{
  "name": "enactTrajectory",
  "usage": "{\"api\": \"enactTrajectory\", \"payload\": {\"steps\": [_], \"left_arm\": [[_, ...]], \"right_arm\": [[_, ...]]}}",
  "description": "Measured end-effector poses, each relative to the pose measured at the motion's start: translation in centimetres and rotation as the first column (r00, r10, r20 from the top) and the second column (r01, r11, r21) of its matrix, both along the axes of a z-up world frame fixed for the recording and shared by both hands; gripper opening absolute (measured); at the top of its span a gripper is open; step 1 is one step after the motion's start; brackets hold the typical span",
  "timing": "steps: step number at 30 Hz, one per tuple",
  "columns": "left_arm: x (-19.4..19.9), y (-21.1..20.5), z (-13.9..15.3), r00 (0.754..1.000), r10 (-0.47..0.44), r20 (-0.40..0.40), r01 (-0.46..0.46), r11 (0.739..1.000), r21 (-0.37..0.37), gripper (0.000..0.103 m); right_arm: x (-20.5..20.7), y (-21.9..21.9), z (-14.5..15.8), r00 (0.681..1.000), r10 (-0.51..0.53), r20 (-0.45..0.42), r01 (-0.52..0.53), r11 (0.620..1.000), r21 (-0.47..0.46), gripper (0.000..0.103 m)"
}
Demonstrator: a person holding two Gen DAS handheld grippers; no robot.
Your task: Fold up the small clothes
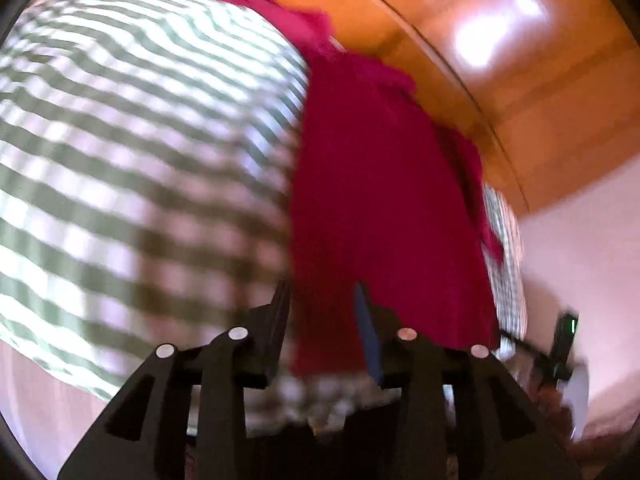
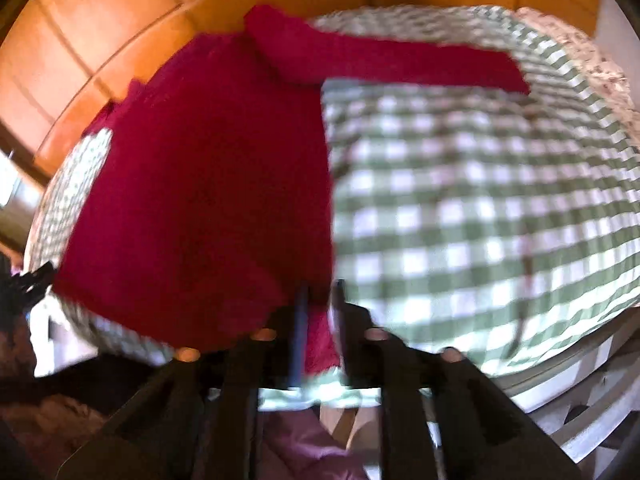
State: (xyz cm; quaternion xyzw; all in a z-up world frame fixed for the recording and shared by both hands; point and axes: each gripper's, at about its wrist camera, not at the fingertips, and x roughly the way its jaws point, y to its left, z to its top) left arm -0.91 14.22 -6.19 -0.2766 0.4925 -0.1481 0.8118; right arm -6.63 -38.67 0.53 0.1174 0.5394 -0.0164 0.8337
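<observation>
Two grippers sit at the near hem of the red garment (image 2: 208, 200), which lies flat on a green-checked cloth (image 2: 480, 208) over the table. The left gripper (image 1: 322, 300) has its jaws apart, red fabric between them but not visibly pinched. The right gripper (image 2: 320, 292) is also parted, straddling the hem's corner. Farther off, one sleeve (image 2: 384, 60) stretches sideways across the cloth; beyond is the wooden floor (image 1: 500, 40). Likely risk: the jaws could close on the checked cloth along with the garment, dragging both and spoiling the fold.
</observation>
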Motion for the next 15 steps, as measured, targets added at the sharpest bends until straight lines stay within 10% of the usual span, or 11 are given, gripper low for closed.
{"api": "enactTrajectory", "payload": {"steps": [1,11,15], "left_arm": [[0.7,1.1,0.4,0.999,0.044,0.01,-0.044,0.999,0.013,0.036],[11.6,10.0,3.0,0.921,0.383,0.069,-0.388,0.913,0.122,0.056],[15.9,7.6,5.9,0.919,0.314,0.239,-0.39,0.816,0.427,0.078]], "right_arm": [[0.4,-0.2,0.6,0.999,-0.022,0.026,0.023,1.0,-0.018,0.051],[7.9,9.2,0.8,0.982,0.127,0.142,-0.136,0.989,0.05,0.063],[10.4,13.4,-1.4,0.975,0.195,0.102,-0.201,0.978,0.052,0.063]]}}
